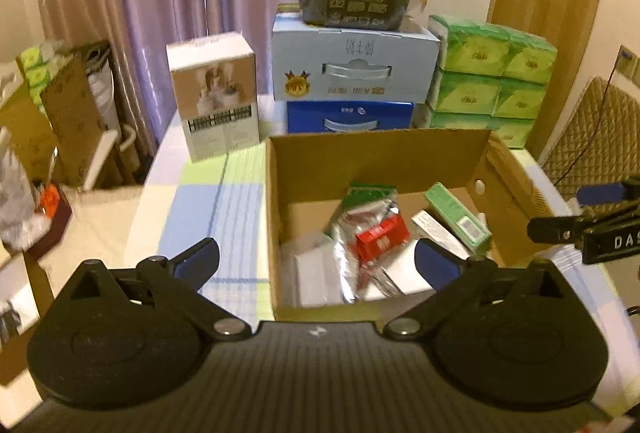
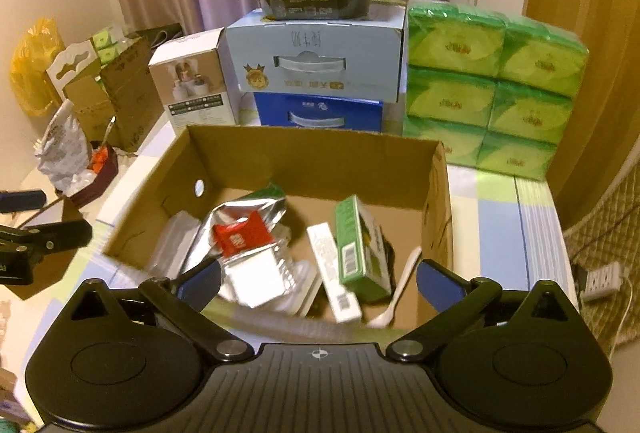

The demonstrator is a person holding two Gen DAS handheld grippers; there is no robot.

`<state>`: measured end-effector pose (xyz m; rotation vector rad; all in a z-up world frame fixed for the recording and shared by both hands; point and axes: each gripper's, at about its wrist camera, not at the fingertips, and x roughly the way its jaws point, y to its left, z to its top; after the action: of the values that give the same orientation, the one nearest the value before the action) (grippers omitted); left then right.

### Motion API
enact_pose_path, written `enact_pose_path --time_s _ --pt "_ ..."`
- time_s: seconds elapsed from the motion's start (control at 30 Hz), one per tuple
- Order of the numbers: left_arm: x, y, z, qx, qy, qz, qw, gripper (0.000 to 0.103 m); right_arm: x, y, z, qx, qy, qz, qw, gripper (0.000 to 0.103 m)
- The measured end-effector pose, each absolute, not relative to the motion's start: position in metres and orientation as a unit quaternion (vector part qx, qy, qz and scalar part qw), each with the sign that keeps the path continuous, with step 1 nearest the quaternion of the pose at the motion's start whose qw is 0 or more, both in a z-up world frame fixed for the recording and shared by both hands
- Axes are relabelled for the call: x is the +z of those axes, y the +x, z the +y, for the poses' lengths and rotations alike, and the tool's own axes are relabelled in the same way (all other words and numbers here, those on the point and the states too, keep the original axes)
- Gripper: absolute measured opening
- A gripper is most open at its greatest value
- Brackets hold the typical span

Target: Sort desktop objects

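Left gripper and right gripper: both spread wide, nothing held, low in frame at the near rim of the open brown cardboard box. Inside, mid-frame: red packet, green carton, white plastic spoon. Bare checked tablecloth left of the box.

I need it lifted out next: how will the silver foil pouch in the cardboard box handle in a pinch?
The silver foil pouch looks crumpled and thin, so probably floppy and light. Its shiny film may slip between the fingers.
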<state>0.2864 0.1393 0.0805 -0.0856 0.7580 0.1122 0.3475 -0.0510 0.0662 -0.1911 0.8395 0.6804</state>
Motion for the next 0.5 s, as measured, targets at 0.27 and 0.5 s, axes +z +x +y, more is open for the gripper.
enact_pose_path --time_s 0.27,0.5 --pt "0.097 0.249 0.12 0.08 -0.019 0.374 0.924 0.102 0.077 0.302 -0.066 0.329 -0.091 0.407 0.847 0.101" --pt "0.113 0.206 0.113 0.099 -0.04 0.359 0.927 0.102 0.081 0.267 -0.084 0.306 -0.068 0.422 0.85 0.101"
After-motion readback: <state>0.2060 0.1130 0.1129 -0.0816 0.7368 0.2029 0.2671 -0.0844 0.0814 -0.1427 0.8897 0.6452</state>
